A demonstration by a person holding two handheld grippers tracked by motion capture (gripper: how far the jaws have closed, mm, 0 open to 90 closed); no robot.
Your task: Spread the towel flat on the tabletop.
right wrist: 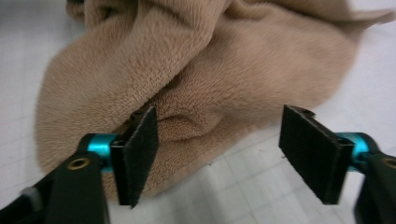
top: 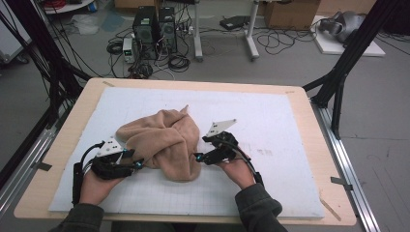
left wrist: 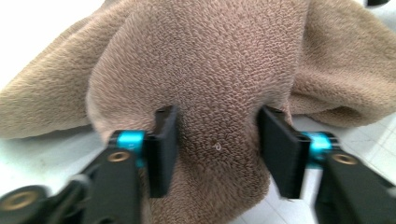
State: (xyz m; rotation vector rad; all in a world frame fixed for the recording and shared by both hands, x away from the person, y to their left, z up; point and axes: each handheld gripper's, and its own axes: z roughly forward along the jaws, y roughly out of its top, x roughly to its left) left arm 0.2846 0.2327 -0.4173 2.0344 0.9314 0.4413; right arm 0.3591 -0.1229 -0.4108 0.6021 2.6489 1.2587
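Crumpled tan terry towel (top: 162, 142) heaped mid-tabletop, nearer the front edge; soft, light, limp; best pinched at an edge fold; left gripper (left wrist: 217, 142) half-closed astride a ridge; right gripper (right wrist: 219, 149) parted at the towel's hem.

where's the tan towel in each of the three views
High view: the tan towel lies crumpled mid-table on the white mat, between the left gripper and right gripper.
Left gripper view: towel covers the upper frame, a fold running down between the jaws.
Right gripper view: towel spreads across the top and left, its edge at the left jaw.
Shared landmark: the mat's faint grid.
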